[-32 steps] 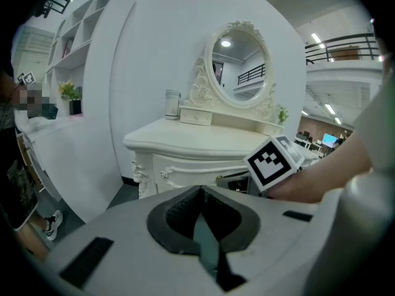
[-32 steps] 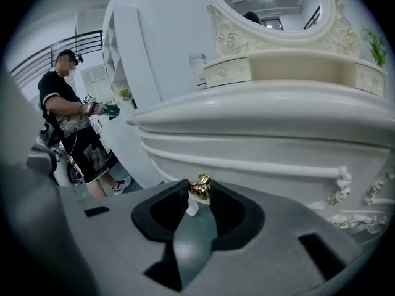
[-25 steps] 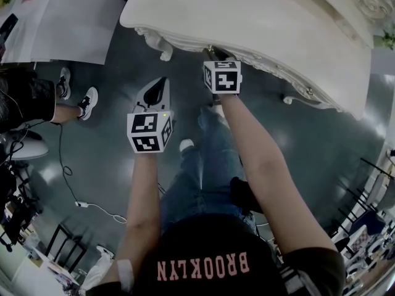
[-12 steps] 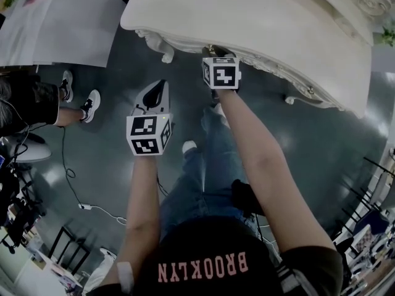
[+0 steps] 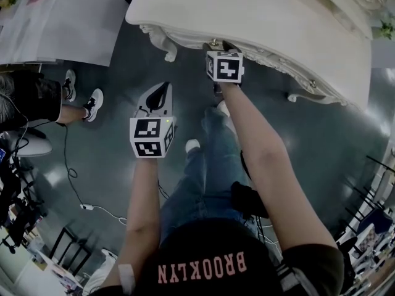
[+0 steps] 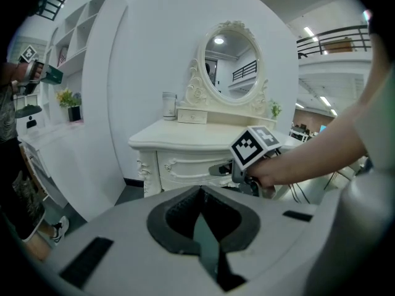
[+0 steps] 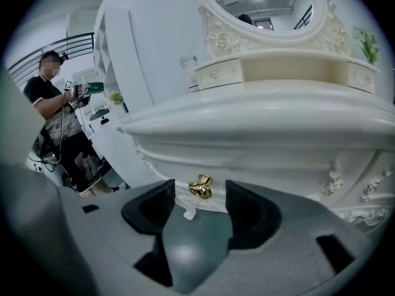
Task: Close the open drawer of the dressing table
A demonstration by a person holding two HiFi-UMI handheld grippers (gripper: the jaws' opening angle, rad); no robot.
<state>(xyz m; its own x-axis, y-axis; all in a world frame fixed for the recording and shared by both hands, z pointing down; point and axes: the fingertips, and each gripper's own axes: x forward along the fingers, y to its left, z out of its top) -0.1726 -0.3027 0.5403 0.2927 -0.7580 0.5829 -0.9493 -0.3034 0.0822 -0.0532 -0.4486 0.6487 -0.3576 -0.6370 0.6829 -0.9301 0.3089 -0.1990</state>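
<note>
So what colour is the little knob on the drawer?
The knob is shiny gold. You see it best in the right gripper view.

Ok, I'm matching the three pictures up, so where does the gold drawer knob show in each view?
Head view: gold knob top centre, at the front edge of the dressing table top.
Left gripper view: not made out; the right hand-held gripper stands before that spot.
Right gripper view: lower centre, untouched between that gripper's jaws, which have just been opening.
Shared landmark: the dressing table top.
</note>
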